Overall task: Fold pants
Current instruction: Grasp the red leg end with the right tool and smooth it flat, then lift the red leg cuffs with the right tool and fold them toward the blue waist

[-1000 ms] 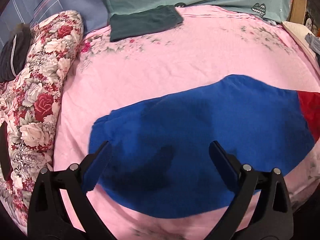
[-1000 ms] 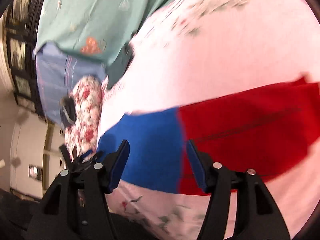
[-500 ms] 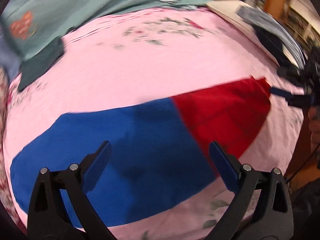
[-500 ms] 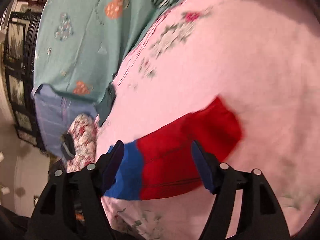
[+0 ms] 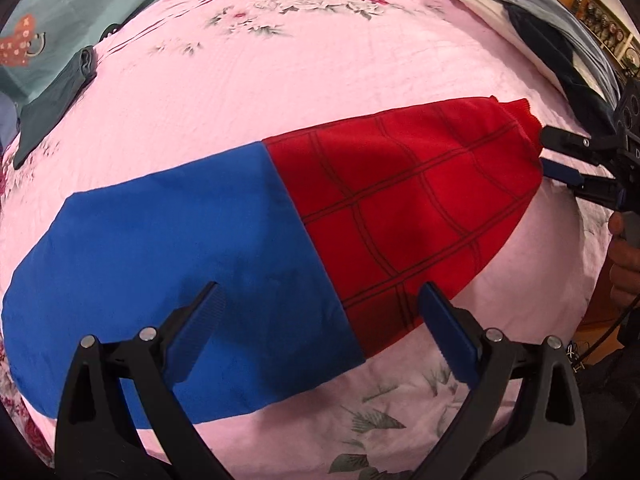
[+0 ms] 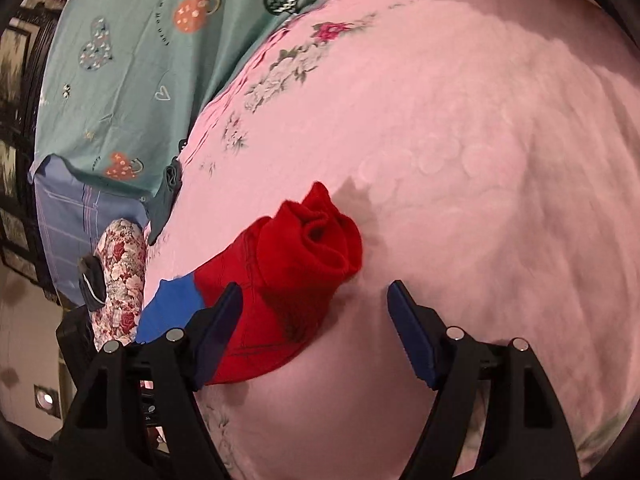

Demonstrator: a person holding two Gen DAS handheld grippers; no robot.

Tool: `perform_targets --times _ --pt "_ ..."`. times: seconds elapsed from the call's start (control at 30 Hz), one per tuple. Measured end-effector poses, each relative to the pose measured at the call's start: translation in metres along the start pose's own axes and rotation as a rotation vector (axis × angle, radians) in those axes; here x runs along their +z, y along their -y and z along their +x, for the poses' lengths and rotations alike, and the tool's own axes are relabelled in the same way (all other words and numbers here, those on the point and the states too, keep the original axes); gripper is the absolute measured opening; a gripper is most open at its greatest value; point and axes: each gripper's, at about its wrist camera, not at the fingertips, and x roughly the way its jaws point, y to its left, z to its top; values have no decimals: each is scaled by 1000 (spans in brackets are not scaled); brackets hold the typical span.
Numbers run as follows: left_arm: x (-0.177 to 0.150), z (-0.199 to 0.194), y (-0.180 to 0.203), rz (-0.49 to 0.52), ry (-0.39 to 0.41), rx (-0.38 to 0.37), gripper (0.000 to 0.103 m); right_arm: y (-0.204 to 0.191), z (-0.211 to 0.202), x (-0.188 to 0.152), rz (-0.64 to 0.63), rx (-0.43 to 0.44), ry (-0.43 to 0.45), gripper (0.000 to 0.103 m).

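The blue-and-red pants point(image 5: 280, 240) are laid flat near the bed's point(image 5: 360, 80) front edge. Both tongs point(image 5: 320, 320) point(image 6: 314, 320) are held released, the right just widened; the red cuff must be gripped next.

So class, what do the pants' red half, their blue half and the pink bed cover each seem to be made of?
Red half: knit, likely; ribbed cuff, matte, dark grid lines.
Blue half: smooth matte fabric, possibly fleece or cotton; no weave visible.
Pink bed cover: soft cloth, embossed texture, printed flowers; fibre unclear.
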Motion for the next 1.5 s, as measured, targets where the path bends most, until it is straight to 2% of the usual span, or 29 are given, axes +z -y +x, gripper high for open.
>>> perform_targets --times 0.1,0.2,0.27,0.43,0.53,0.57,0.6,0.63,0.8,0.93,1.03,1.1,1.2,1.23,1.27,1.4,1.5 --pt "-1 -2 -2 -13 4 21 99 -5 11 10 -43 7 11 74" --pt "-1 -5 -4 -27 13 42 99 -11 21 16 -105 -11 12 65" --pt "-1 -7 -6 -41 15 55 99 -11 26 17 -123 -2 4 63" --pt "-1 -9 -9 -73 17 70 99 -6 29 17 -118 36 14 63" --pt "-1 -9 -6 -82 17 78 99 -9 29 17 -135 28 13 64" --pt "-2 -10 -5 -84 16 84 99 -9 30 18 -133 32 6 56" --pt "-3 -10 -4 -85 17 90 99 -8 33 19 -124 52 -17 40" --pt "-6 -10 -3 -87 17 96 99 -4 38 20 -101 82 -54 37" --pt "-22 -15 -7 -135 8 132 99 0 38 22 -60 131 -74 30" --pt "-31 -23 -21 -193 38 145 99 2 33 24 13 158 -74 25" --pt "-32 -30 -37 -228 85 134 99 -16 21 26 -20 154 -43 23" --pt "-35 -27 -46 -239 87 109 99 -34 12 28 -56 146 -17 23" --pt "-44 1 -60 -233 -18 131 98 -64 3 30 -117 116 28 23" --pt "-46 3 -64 -236 -26 114 98 -74 2 30 -132 112 38 23" --pt "-49 0 -71 -246 -14 94 98 -84 1 31 -144 110 45 22" --pt "-58 -41 -106 -276 120 119 98 -140 -3 29 -238 45 79 22" --pt "-75 -63 -147 -344 162 143 98 -194 3 18 -357 -18 104 21"
